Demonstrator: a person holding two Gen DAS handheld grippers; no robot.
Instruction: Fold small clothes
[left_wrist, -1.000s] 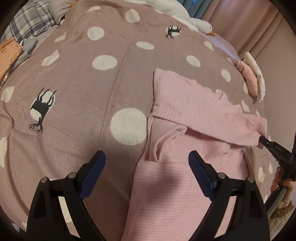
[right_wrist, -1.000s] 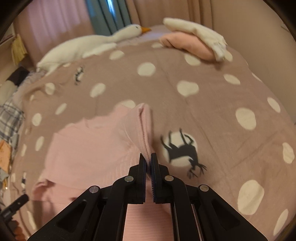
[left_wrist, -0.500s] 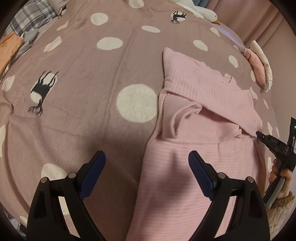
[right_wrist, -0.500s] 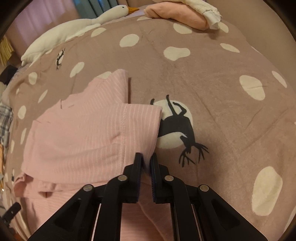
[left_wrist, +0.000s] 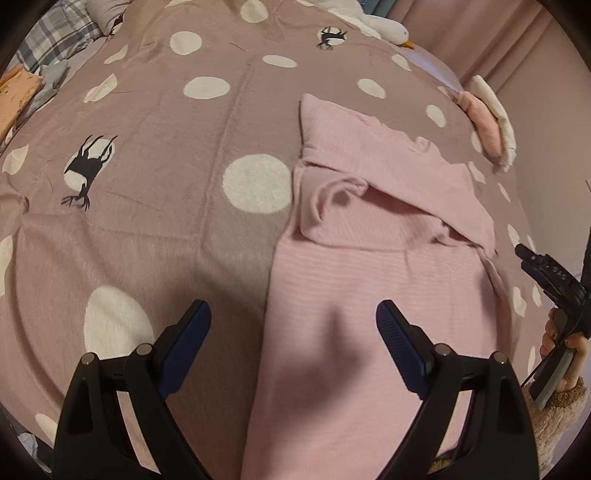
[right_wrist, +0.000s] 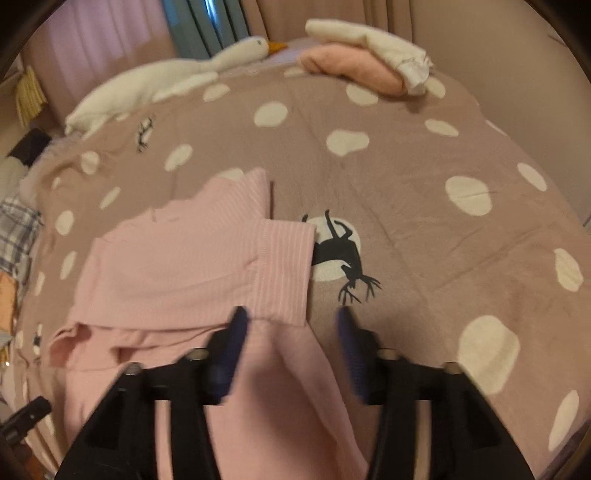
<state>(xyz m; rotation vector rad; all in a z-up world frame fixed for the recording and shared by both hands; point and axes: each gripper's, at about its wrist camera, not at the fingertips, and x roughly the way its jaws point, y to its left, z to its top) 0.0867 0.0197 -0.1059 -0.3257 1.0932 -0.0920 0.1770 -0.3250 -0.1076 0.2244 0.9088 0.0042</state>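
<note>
While the pale pink ribbed long-sleeved top (left_wrist: 373, 258) is lying flat on the mauve blanket with cream dots and black deer prints (left_wrist: 166, 155), both tools are hovering over its lower half with nothing between their fingers. The left gripper (left_wrist: 293, 325) is holding its jaws wide apart above the garment's left edge, one blue pad over blanket, the other over pink cloth. The right gripper (right_wrist: 290, 332) is also standing with jaws parted, though motion blur is smearing its pads, so their exact edges are hard to make out. Just ahead of it, one sleeve is lying folded across the chest, its ribbed cuff (right_wrist: 284, 269) overhanging the top's right side and partly covering a deer print. The other sleeve is lying bunched underneath, mostly hidden. The hem is being cut off by the bottom of both views. At the far side, a white plush goose (right_wrist: 166, 81) is lying beside a folded pink and white stack of clothes (right_wrist: 369, 59); a plaid cloth (left_wrist: 55, 33) is showing only partly at the frame's edge.
</note>
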